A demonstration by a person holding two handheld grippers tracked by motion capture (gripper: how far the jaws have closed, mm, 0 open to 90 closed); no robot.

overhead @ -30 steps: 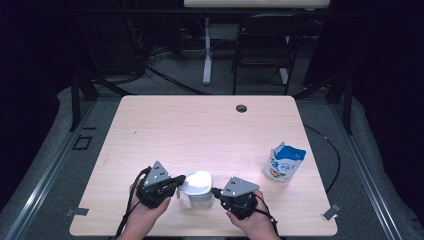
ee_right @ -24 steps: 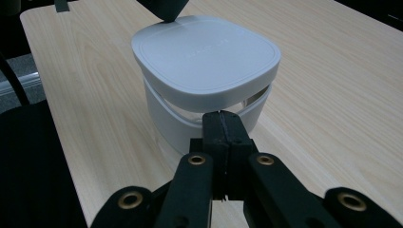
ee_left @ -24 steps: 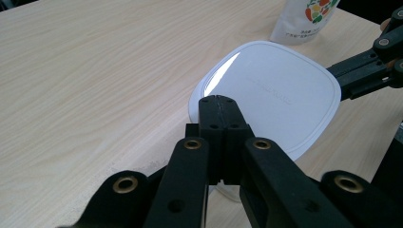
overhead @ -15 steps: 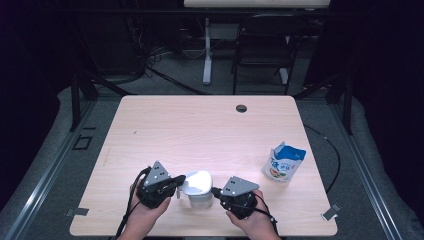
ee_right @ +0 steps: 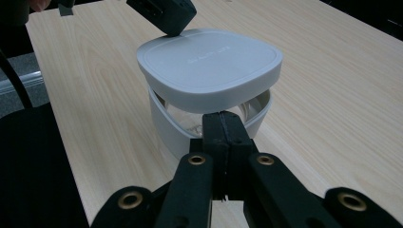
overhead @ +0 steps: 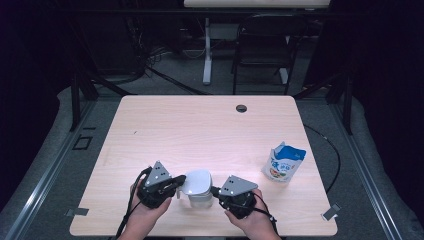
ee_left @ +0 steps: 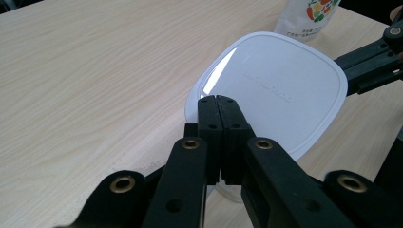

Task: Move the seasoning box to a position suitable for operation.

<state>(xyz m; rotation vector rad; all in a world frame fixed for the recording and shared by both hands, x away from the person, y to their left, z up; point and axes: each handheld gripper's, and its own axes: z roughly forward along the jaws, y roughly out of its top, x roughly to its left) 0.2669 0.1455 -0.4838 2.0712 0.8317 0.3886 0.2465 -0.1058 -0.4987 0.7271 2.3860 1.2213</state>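
A white plastic container (overhead: pixel 199 194) with rounded corners stands near the front edge of the pale wooden counter (overhead: pixel 210 130), between the two tongs. Its white rounded-square lid (overhead: pixel 196 181) sits tilted above it. The left tongs (overhead: pixel 176 181) reach in from the left with jaws pressed together, their tips at the lid's near edge. The right tongs (overhead: pixel 214 192) come in from the right, jaws likewise closed, tips at the container's rim — whether anything is pinched between either pair cannot be told.

Against the frames of a second ago, nothing has shifted: both hands, the lid and the container sit as they did.

The right gripper view shows the gap between lid (ee_right: pixel 209 66) and container (ee_right: pixel 190 128), the lid raised on the near side, with the left tongs' tip (ee_right: pixel 164 16) resting on its far edge. The left gripper view looks down on the lid's glossy top (ee_left: pixel 271 88). The high view adds a blue-and-white standing pouch (overhead: pixel 284 163) — well apart at the right.
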